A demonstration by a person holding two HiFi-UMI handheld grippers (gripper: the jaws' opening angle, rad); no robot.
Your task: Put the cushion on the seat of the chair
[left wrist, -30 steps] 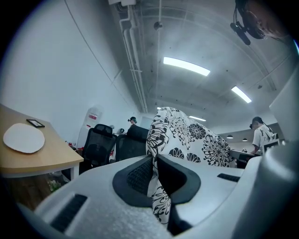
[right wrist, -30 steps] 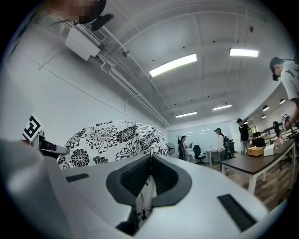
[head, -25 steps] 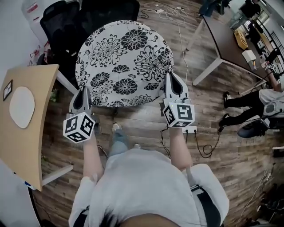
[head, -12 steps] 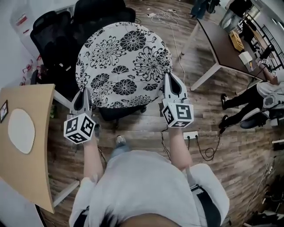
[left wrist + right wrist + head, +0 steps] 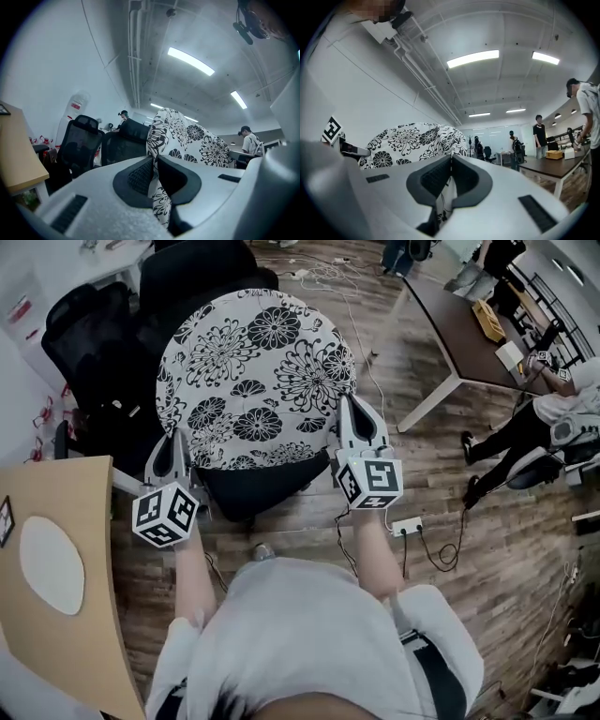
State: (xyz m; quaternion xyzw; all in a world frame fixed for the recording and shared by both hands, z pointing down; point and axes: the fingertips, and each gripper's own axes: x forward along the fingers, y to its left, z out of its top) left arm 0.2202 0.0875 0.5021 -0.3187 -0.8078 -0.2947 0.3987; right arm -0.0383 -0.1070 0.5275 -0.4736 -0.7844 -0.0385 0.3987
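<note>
A round white cushion (image 5: 258, 371) with black flower print hangs flat over a black office chair. The chair's seat (image 5: 253, 491) shows just under the cushion's near edge, and its backrest (image 5: 202, 273) rises beyond the far edge. My left gripper (image 5: 174, 439) is shut on the cushion's near left rim. My right gripper (image 5: 351, 407) is shut on the near right rim. In the left gripper view the printed fabric (image 5: 187, 140) runs down between the dark pads (image 5: 138, 174). The right gripper view shows the cushion (image 5: 412, 140) pinched thin between its pads (image 5: 433, 176).
A second black chair (image 5: 84, 329) stands at the left. A light wooden desk (image 5: 66, 615) fills the lower left. A dark table (image 5: 464, 320) and people (image 5: 553, 423) are at the right. A power strip with cables (image 5: 408, 524) lies on the wood floor.
Both grippers keep their hold on the cushion. The desk, floor and chairs have slid down and left in the head view, and the black seat now shows under the cushion's near edge.
</note>
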